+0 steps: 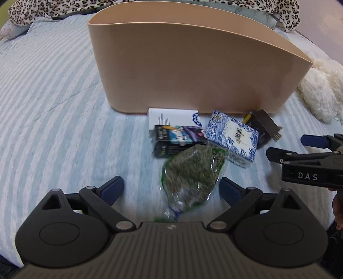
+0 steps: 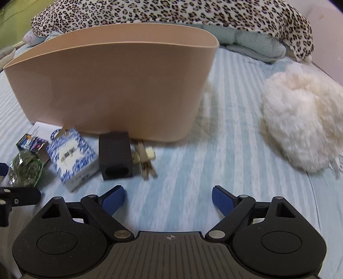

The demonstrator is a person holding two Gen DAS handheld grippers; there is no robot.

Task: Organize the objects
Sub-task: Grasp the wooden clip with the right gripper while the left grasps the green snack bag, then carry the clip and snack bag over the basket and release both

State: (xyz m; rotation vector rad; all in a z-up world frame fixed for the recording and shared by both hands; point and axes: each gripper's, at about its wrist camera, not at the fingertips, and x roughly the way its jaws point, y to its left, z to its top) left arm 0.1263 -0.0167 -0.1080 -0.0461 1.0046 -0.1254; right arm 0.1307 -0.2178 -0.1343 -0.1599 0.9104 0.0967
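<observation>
A tall beige bin (image 1: 193, 70) stands on the striped bed; it also shows in the right wrist view (image 2: 111, 90). In front of it lie a clear bag of green dried herbs (image 1: 193, 173), a dark printed box (image 1: 180, 137), a white flat box (image 1: 171, 115), a blue-and-white patterned box (image 1: 233, 137) and a dark grey block (image 1: 264, 126). My left gripper (image 1: 171, 188) is open, its fingers on either side of the herb bag's near end. My right gripper (image 2: 168, 199) is open and empty over bare bedding, to the right of the grey block (image 2: 115, 156) and some wooden clips (image 2: 145, 158).
A fluffy white cushion (image 2: 300, 124) lies to the right of the bin. A leopard-print blanket (image 2: 171, 12) and pale pillows (image 2: 253, 43) are piled behind the bin. The right gripper's body (image 1: 310, 165) enters the left wrist view at the right edge.
</observation>
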